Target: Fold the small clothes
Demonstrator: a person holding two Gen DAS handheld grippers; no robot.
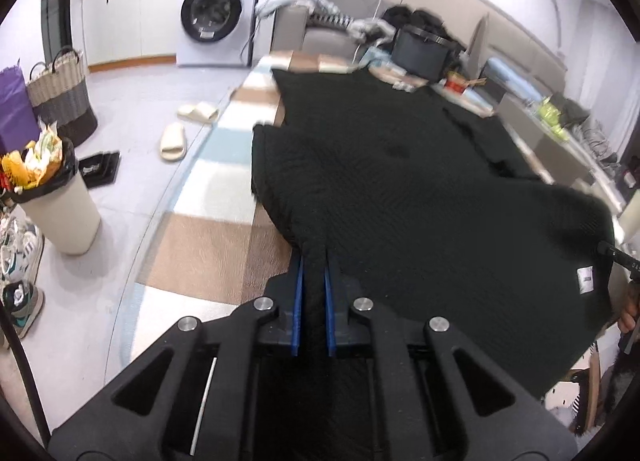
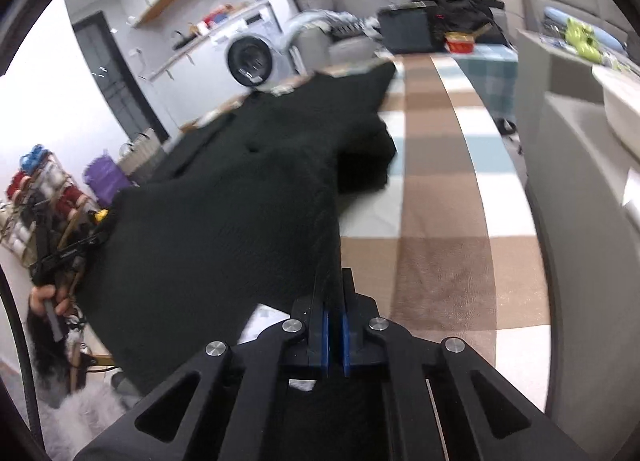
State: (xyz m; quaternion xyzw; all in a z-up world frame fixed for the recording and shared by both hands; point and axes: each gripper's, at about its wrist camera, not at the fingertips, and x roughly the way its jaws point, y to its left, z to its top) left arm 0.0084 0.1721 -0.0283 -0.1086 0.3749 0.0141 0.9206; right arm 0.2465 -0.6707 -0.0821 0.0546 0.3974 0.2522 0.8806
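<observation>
One checked blanket (image 1: 208, 245) (washing machine (image 1: 218, 21) behind).

No text can be read: the small white tag (image 1: 585, 279) on the dark green knitted garment (image 1: 400, 181), lower right of the left wrist frame, is blurred.

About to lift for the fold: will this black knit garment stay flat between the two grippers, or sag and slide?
The black garment is probably floppy: it drapes and bunches between the left gripper and right gripper. Its thick-looking textured knit suggests some weight, so the middle likely sags. Slipping seems unlikely, since both grippers are shut on fabric.
</observation>
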